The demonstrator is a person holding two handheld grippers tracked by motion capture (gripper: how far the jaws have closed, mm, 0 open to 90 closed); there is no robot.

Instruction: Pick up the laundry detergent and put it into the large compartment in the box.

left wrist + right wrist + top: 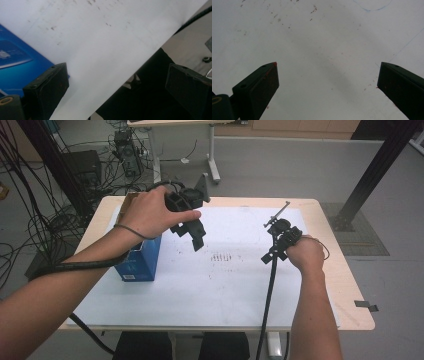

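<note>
A person holds a black gripper in each hand above a white sheet (220, 280) that covers the table. My left gripper (197, 237) hangs over the sheet's left half, just right of a blue box (139, 261). Its jaws stand wide apart in the left gripper view (117, 80), with nothing between them; the blue box (15, 65) shows beside the left jaw. My right gripper (272, 254) is over the sheet's right half, held low. Its jaws (328, 80) are also spread wide over bare white sheet, holding nothing.
The blue box has an open cardboard flap (129, 200) at its far side. Small dark specks (221, 257) mark the sheet's middle. The wooden table edge (350, 285) borders the sheet. Cables (30, 220) and a black frame post (380, 165) stand on the floor beyond.
</note>
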